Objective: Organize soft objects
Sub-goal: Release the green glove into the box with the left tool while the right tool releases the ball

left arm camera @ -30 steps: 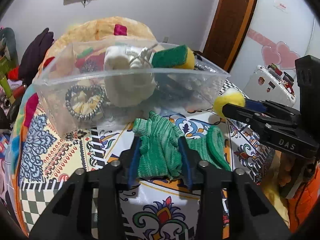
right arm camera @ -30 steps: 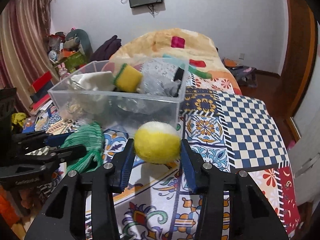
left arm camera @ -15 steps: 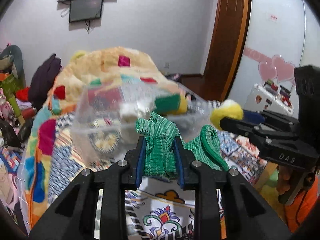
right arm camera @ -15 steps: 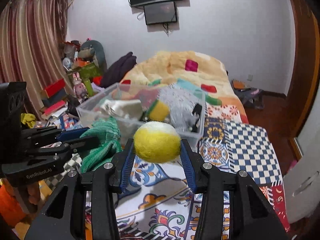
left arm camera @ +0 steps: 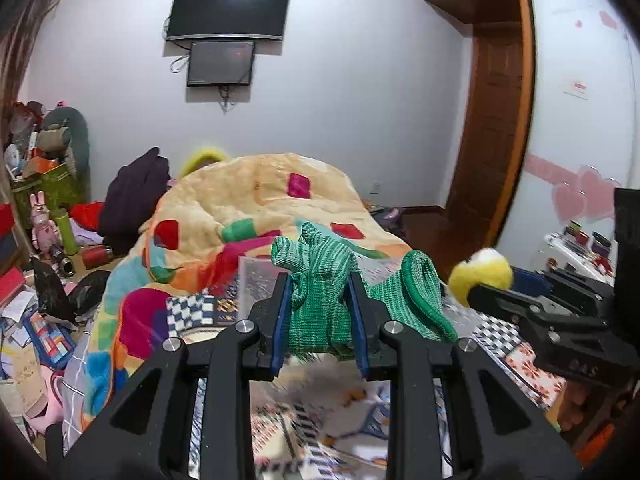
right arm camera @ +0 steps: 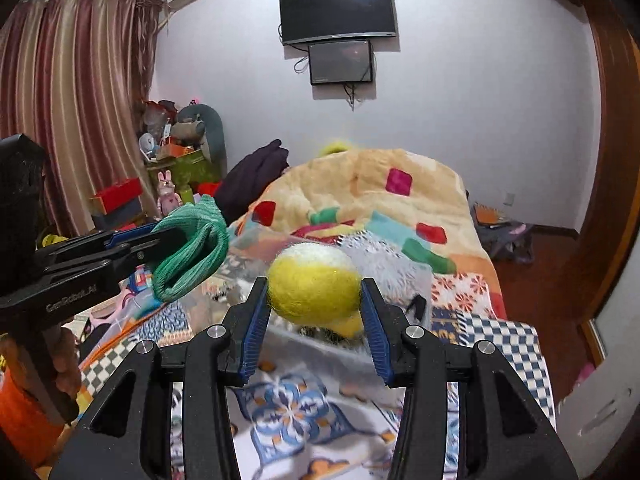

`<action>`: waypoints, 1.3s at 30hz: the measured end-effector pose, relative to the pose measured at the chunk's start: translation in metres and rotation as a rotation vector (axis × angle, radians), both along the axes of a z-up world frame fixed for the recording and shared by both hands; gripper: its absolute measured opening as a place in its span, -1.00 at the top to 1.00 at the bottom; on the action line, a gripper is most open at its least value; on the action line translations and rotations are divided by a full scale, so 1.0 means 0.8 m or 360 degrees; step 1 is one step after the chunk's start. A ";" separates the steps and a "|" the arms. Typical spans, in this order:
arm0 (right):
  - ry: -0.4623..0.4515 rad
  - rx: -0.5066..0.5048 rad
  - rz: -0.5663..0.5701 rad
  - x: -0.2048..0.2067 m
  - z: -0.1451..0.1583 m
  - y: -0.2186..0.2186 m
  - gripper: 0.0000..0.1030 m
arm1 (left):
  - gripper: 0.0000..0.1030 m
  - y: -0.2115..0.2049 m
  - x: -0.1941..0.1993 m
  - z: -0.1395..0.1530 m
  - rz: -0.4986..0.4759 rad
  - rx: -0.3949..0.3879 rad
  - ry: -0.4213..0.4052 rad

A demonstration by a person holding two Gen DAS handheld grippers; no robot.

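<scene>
My left gripper [left arm camera: 320,304] is shut on a green knitted glove [left arm camera: 320,300], whose cuff [left arm camera: 420,296] hangs out to the right. It is lifted above the patterned bedspread. In the right wrist view my right gripper [right arm camera: 314,300] is shut on a yellow and white fuzzy ball [right arm camera: 314,284]. The left gripper [right arm camera: 172,236] with the green glove [right arm camera: 192,248] appears at that view's left, held by a hand [right arm camera: 66,360]. The right gripper with the ball [left arm camera: 480,276] shows at the right of the left wrist view. The clear plastic bin [left arm camera: 256,284] is blurred and mostly hidden behind the grippers.
A bed with a patchwork quilt [right arm camera: 380,200] fills the middle. Clutter and toys [left arm camera: 48,216] crowd the floor at the left. A wooden door [left arm camera: 492,132] and white cabinet [left arm camera: 580,120] stand at the right. Two screens [right arm camera: 340,12] hang on the far wall.
Both grippers have risen and tilted up with the glove and the ball. The clear bin has dropped from the centre of view to behind the fingers. The left jaws narrowed slightly on the glove.
</scene>
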State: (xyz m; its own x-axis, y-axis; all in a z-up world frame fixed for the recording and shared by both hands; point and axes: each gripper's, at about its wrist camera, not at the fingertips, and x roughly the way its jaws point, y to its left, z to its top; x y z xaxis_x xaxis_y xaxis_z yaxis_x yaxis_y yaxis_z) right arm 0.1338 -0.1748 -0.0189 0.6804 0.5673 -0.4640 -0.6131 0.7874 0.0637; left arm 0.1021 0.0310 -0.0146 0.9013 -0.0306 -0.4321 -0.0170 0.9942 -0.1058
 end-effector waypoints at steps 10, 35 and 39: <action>0.0142 -0.0048 0.0027 0.031 -0.036 0.030 0.19 | 0.47 0.019 0.042 -0.044 0.0150 0.0043 0.0141; 0.0189 -0.0099 0.0084 0.029 -0.044 0.036 -0.09 | -0.20 0.006 0.031 -0.059 0.0156 0.0184 0.0192; 0.0135 -0.0052 0.0076 0.020 -0.029 0.027 -0.09 | -0.20 0.006 0.018 -0.043 0.0137 0.0156 0.0132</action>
